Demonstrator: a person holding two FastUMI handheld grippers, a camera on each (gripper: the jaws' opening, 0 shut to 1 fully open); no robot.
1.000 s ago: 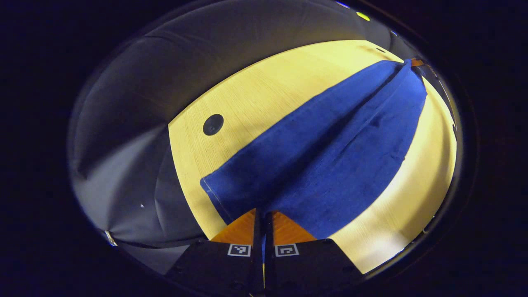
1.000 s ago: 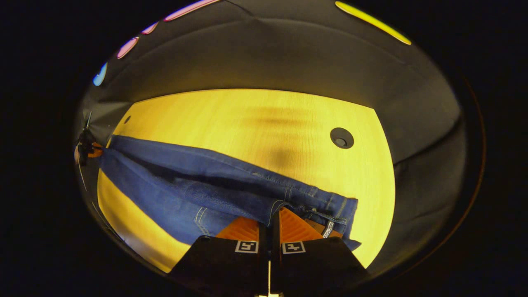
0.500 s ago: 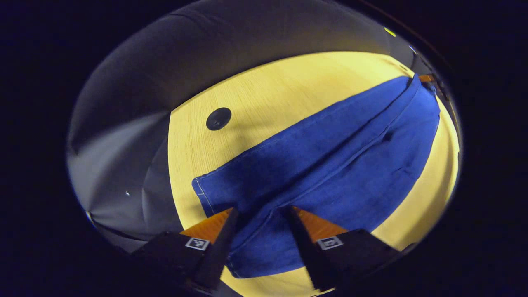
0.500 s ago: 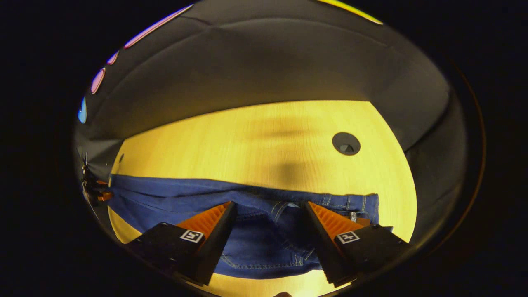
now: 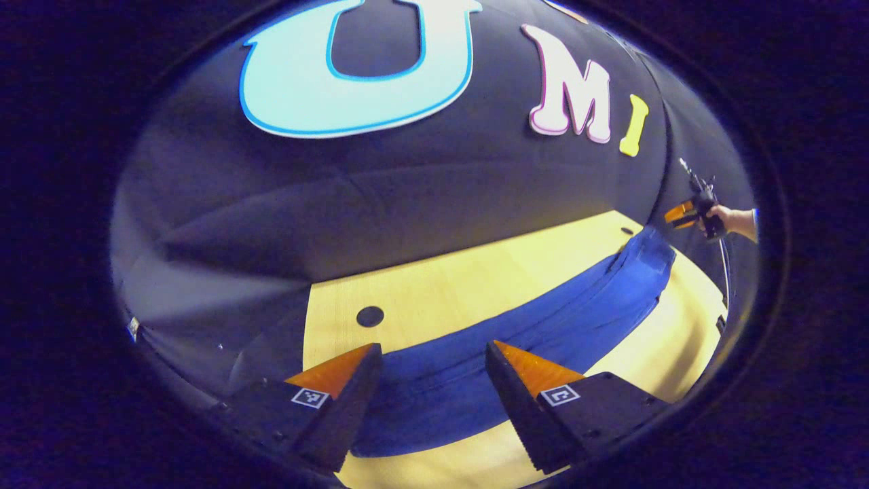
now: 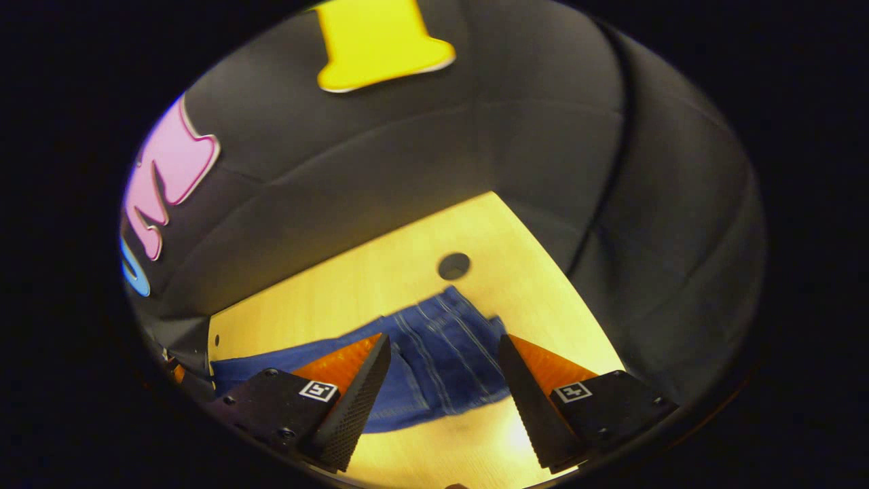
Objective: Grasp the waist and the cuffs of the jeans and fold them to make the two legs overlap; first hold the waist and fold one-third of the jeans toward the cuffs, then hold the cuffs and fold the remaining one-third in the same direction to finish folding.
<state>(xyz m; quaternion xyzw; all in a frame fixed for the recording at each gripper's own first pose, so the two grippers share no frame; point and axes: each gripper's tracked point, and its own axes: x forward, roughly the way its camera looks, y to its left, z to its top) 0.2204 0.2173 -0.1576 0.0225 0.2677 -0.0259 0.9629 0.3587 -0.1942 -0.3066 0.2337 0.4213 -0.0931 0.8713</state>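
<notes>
The blue jeans (image 5: 543, 319) lie flat along the wooden table (image 5: 475, 285), folded lengthwise with one leg over the other. My left gripper (image 5: 431, 348) hovers open above the cuff end, nothing between its orange fingers (image 5: 333, 373). Far off at the other end, a hand (image 5: 730, 219) holds the right gripper (image 5: 673, 216) above the waist. In the right gripper view the waist of the jeans (image 6: 441, 360), with its belt loops, lies just beyond the right gripper (image 6: 445, 339), which stands open and apart from the cloth.
A round black cable hole (image 5: 370, 316) sits in the table near the cuff end, another cable hole (image 6: 453, 265) beyond the waist. The booth's black cloth wall (image 6: 421, 156) closes in behind the table (image 6: 380, 272). Bare wood lies on both sides of the jeans.
Both grippers were shut on the jeans a second ago. They opened, let go, and have since lifted and tilted up; the jeans now rest flat on the table.
</notes>
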